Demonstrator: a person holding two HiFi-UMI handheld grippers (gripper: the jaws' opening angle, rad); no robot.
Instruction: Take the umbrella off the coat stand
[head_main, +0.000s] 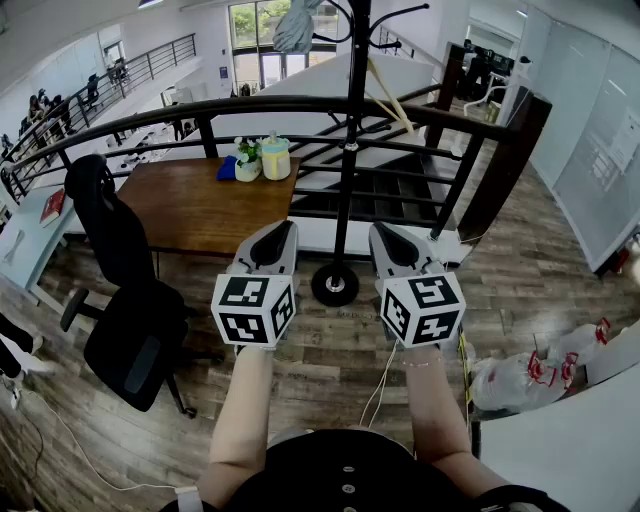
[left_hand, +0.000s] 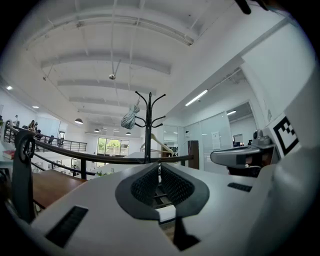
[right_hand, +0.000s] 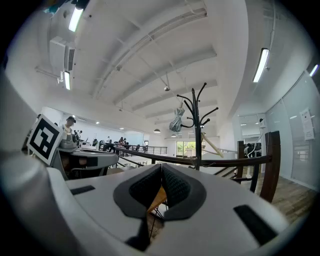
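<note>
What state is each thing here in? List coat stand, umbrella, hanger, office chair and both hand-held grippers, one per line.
coat stand: upright on its round base
umbrella: folded, hanging from an upper hook of the stand
hanger: hanging tilted beside the pole
office chair: upright, nobody in it
left hand-held gripper: shut, empty
right hand-held gripper: shut, empty

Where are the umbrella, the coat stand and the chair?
umbrella (head_main: 297, 25): head view, on its folded canopy.
coat stand (head_main: 353, 120): head view, on the pole.
chair (head_main: 130, 345): head view, on the seat.
</note>
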